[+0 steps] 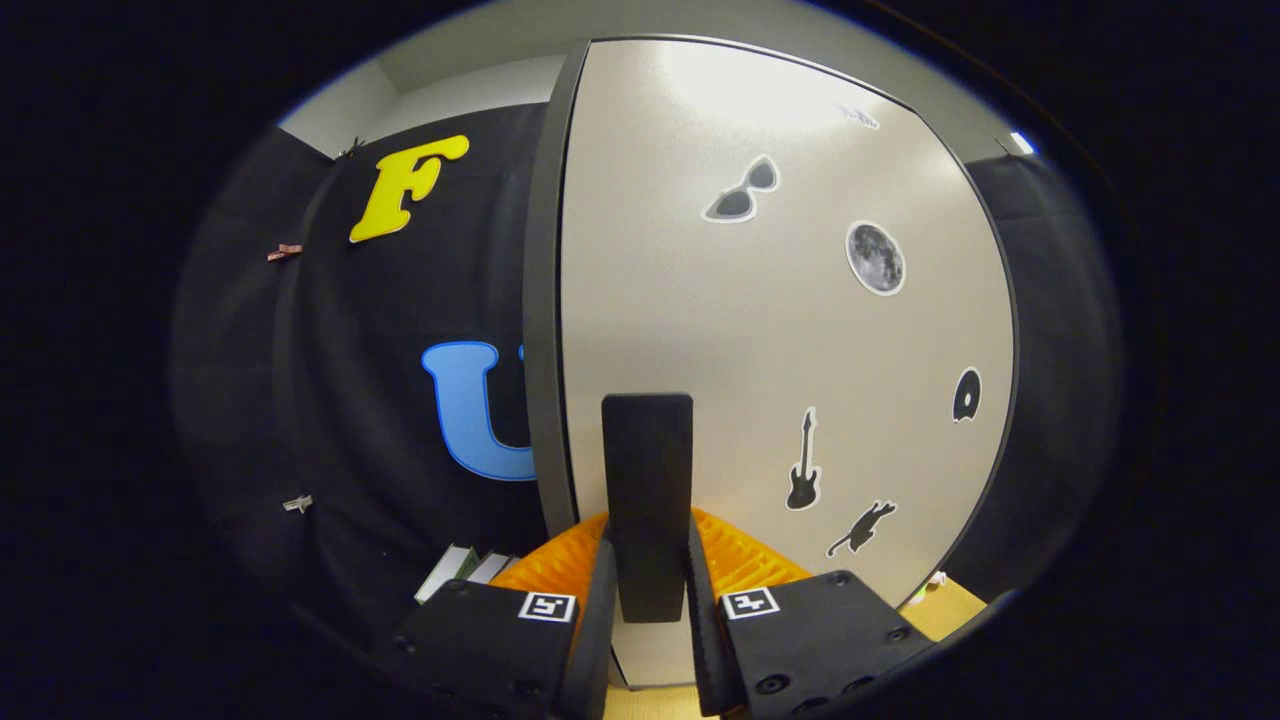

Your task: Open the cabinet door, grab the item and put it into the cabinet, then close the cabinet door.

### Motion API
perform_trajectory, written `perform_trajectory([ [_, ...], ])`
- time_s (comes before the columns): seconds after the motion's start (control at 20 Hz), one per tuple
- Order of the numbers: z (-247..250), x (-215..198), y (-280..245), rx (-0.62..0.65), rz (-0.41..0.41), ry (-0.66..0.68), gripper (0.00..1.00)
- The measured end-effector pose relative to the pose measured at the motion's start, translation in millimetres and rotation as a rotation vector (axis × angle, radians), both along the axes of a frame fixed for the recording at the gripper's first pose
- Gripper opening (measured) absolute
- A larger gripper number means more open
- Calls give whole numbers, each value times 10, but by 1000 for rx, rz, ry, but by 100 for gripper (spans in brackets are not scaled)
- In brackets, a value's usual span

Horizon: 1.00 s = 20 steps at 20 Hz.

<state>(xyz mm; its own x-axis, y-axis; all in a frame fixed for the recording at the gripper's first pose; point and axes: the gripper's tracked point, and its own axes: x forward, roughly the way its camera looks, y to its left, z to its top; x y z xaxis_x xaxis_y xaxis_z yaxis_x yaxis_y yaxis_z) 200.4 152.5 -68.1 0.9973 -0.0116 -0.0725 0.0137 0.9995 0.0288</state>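
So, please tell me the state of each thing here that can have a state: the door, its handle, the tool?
cabinet door: shut, flush in its dark frame.
door handle: upright black bar, gripped between the two fingers.
tool: shut on the door handle, both fingers pressing its sides.
stickers: stuck flat on the door.

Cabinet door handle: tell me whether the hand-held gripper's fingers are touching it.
Touching. In the gripper view, the hand-held gripper has both fingers pressed against the sides of the black cabinet door handle, with no gap visible on either side.
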Motion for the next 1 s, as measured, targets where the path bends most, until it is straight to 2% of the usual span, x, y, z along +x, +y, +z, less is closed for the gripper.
perform_trajectory([
  [0.05,-11,-13,-17,-13,-11,-5,38],
  [0.1,16,-12,-19,-14,-20,-24,31],
  [0.15,-10,-18,-22,-5,-23,-18,31],
  [0.2,-1,-14,-12,9,-16,-14,24],
  [0.5,15,-168,-23,20,46,4,24],
  [1.0,151,-935,-174,36,179,25,24],
])
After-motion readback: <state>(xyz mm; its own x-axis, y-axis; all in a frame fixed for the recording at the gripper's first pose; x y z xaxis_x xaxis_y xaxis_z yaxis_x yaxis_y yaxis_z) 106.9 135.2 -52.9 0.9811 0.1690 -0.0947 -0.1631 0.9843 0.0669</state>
